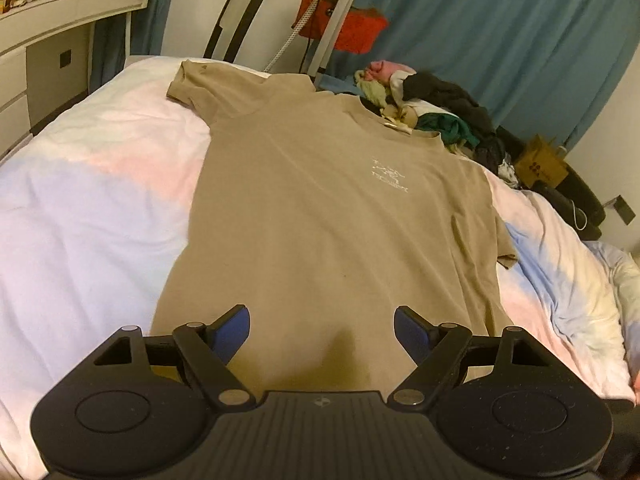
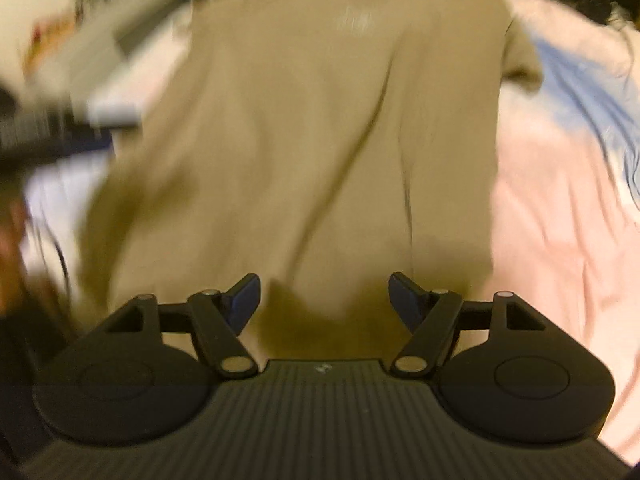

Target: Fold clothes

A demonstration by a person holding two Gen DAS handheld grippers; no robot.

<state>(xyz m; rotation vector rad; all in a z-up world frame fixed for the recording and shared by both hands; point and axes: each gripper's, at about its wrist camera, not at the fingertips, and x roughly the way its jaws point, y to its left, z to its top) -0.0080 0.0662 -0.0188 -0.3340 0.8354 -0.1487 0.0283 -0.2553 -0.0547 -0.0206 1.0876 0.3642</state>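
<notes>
While spread flat across the bed: tan T-shirt (image 1: 320,208), front up, white chest print showing, collar toward the far end, hem toward both cameras
Left gripper (image 1: 322,330): jaws wide apart, nothing between the blue pads, poised over the shirt's hem area
Right gripper (image 2: 324,300): jaws spread too, gripping nothing, low over the lower part of the shirt; heavy blur in this view
Shirt in right view (image 2: 320,140): long creases running down the fabric, right sleeve out over the bedding
Bed cover (image 1: 88,208): pastel pink, blue and white, bare on both sides of the shirt
Containers: cardboard box (image 1: 540,164) past the bed's far right edge, contents impossible to make out
Clothes pile (image 1: 432,108): heaped just beyond the collar, touching or overlapping it; pink, green, black and white pieces
In the way: only that pile crowding the neckline
Beyond: blue curtain (image 1: 500,28), black-framed stand with a red item (image 1: 352,30), white drawer unit (image 1: 40,64) at left
</notes>
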